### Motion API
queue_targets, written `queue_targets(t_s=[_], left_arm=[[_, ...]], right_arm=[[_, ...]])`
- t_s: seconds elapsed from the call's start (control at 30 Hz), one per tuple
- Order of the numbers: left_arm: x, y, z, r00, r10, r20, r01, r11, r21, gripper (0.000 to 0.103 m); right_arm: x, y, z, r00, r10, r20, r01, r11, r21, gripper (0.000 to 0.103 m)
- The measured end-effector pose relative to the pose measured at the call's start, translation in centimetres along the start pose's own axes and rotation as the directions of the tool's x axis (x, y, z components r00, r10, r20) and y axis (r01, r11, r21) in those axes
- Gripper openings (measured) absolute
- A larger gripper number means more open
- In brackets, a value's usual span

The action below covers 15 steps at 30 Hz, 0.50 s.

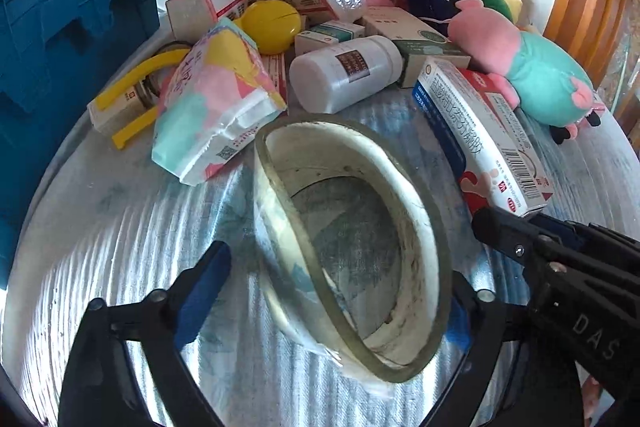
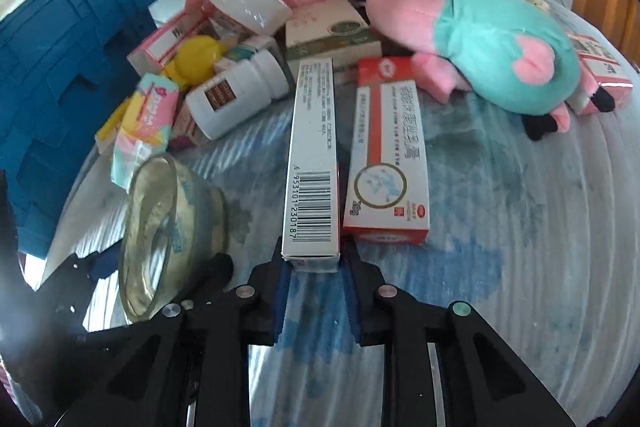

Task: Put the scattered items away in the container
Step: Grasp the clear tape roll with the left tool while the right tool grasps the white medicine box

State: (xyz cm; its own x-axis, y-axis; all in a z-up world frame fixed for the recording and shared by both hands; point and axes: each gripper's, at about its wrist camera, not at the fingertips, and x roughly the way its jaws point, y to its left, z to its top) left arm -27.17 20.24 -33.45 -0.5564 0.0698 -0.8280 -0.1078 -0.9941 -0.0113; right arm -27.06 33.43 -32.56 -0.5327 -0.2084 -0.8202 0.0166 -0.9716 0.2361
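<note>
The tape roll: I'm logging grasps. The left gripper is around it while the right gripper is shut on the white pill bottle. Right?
Not quite. The right gripper is shut on the long barcode box, not the white pill bottle, as the right wrist view shows. The left gripper is around the tape roll.

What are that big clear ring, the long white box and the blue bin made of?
Tape roll: likely clear glossy plastic tape on a white core, probably cardboard; the table shows through it. Long box: thin printed cardboard, with crisp folded edges and a barcode. Blue crate: matte moulded plastic, judging by its ribbed walls.
</note>
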Motion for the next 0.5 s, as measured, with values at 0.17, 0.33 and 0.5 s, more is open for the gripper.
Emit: queue_targets(t_s=[0.17,0.33,0.5], left_arm=[[0.2,0.1,-0.2,1.0,-0.001,0.026,0.001,1.0,0.003,0.098],[-0.7,-0.3,-0.7,0.998,-0.012,0.055,0.01,1.0,0.02,0.074],[-1.6,-0.4,-1.0,0.999,0.011,0.052,-0.013,0.999,0.032,0.071]], right_arm=[[0.4,0.8,0.2,0.996,0.081,0.044,-0.081,0.997,-0.013,0.064],[0.8,1.6,0.2,0.998,-0.041,0.046,0.042,0.999,-0.024,0.023],[-0.6,1.1,-0.5,0.997,-0.061,0.056,0.063,0.998,-0.024,0.022]])
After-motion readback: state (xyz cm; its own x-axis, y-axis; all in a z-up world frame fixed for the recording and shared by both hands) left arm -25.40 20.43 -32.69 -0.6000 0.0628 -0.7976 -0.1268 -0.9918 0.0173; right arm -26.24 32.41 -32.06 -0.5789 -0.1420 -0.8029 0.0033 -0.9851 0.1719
